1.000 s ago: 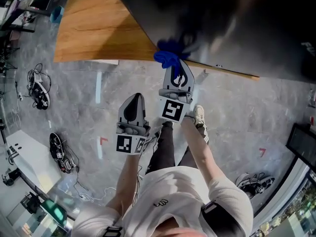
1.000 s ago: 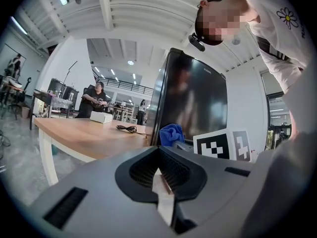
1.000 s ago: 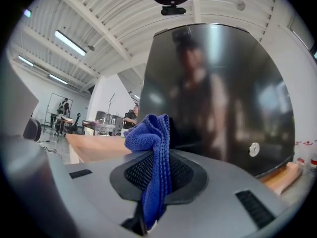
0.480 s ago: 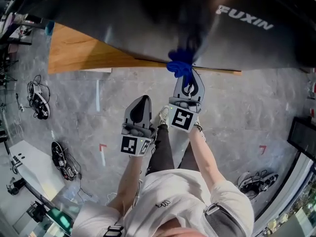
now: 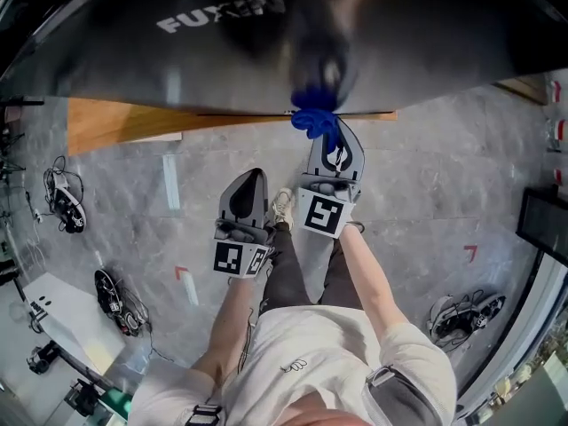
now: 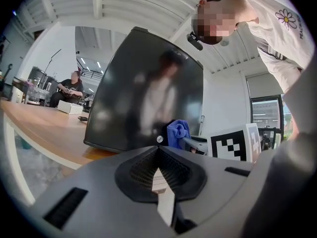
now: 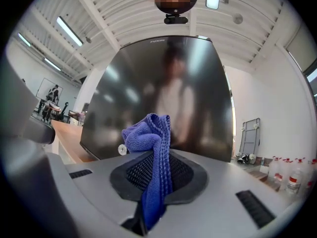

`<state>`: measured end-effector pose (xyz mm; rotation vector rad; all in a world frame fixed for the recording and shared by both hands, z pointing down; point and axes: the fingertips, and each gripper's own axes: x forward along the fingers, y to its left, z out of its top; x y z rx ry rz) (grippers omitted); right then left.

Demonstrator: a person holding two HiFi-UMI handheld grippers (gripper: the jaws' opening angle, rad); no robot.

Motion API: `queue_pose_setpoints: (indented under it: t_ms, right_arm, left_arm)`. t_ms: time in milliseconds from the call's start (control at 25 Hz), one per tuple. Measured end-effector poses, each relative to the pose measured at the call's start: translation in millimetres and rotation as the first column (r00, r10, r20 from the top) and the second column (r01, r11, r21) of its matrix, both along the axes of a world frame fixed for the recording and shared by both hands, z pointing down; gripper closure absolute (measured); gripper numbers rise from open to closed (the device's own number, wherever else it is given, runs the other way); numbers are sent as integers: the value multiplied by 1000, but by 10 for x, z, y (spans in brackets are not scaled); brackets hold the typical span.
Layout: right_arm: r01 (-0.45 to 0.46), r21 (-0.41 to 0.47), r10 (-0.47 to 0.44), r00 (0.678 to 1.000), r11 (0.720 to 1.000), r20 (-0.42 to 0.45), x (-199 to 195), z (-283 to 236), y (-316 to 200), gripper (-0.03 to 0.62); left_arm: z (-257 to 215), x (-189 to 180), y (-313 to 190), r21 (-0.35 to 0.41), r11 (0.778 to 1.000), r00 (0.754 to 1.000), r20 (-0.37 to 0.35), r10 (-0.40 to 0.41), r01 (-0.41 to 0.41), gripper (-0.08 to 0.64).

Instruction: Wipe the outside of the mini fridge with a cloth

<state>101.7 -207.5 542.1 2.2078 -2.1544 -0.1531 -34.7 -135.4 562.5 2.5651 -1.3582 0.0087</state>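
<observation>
Black mini fridge (image 5: pixel 266 51): glossy, smooth, mirror-like shell. Blue cloth (image 7: pixel 151 143) at the fridge's lower edge: soft ribbed knit, matt. Light wooden desk (image 5: pixel 115 122) under the fridge: smooth, grained. Right tool (image 5: pixel 334 149): matt grey plastic, black ribbed pads (image 7: pixel 131 175). Grey floor (image 5: pixel 426 185) below the fridge: polished, marbled stone look.

FUXIN, pale lettering (image 5: pixel 222 13), on black mini fridge (image 5: pixel 426 43)

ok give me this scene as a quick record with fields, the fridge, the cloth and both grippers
target: black glossy mini fridge, standing on a wooden table
tool: blue knitted cloth, bunched, at the fridge's lower front edge; contact cannot be told
right: right gripper shut on the cloth, pointing at the fridge
left: left gripper shut, empty, short of the fridge
</observation>
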Motion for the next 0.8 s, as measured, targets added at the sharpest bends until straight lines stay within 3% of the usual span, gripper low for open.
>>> queue_pose_setpoints:
  t_ms: [40,120,600,800]
  right_arm:
    - [-29,20,28,998,999,59,95,-8,6,531]
    - [-58,29,55,995,998,87,289,3,26,531]
    - [-144,-18,145,989,989,18,1320,135,138,531]
    - [-152,6,152,988,988,-14,1500,170,127,531]
  left_arm:
    - [-2,58,-11,2,1000,1000,-1,5,-5,555]
    - [-6,199,-19,8,1000,1000,-5,16,-15,555]
    - [83,908,28,-1,998,998,-14,66,-66,555]
    - [45,1077,-40,16,999,999,-7,49,-49,555]
